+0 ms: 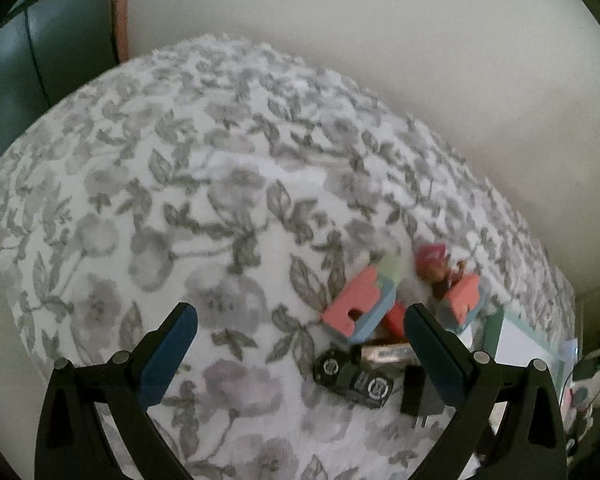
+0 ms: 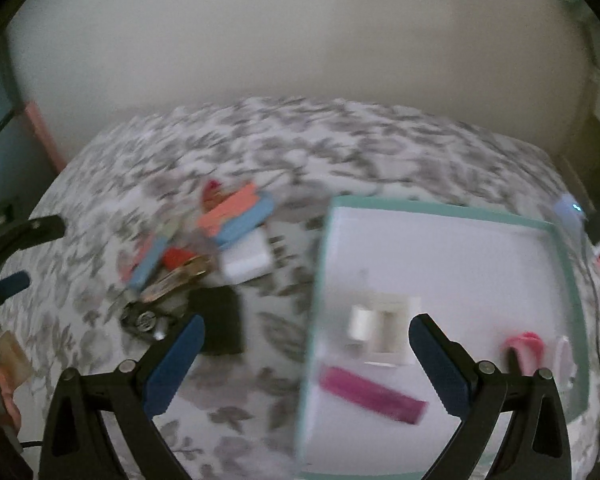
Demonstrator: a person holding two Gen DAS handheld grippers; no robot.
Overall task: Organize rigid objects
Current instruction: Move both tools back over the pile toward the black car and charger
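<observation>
A pile of small rigid objects lies on a floral bedspread (image 1: 220, 184): pink-and-blue foam blocks (image 1: 360, 304), a small pink-haired figure (image 1: 436, 268), a black toy car (image 1: 352, 376), a black plug adapter (image 1: 418, 396). My left gripper (image 1: 300, 356) is open and empty, just left of the pile. In the right wrist view a teal-rimmed white box (image 2: 440, 208) holds a magenta bar (image 2: 372, 394), white pieces (image 2: 380, 328) and a pink item (image 2: 528, 346). My right gripper (image 2: 304, 360) is open and empty over the box's left edge. The pile (image 2: 220, 240) lies left of the box.
A white block (image 2: 246, 260) and a black adapter (image 2: 220, 324) sit between pile and box. A plain wall stands behind the bed. A grey-blue panel with a pink post (image 1: 120, 8) is at far left. The left gripper's tips (image 2: 16, 280) show at the left edge.
</observation>
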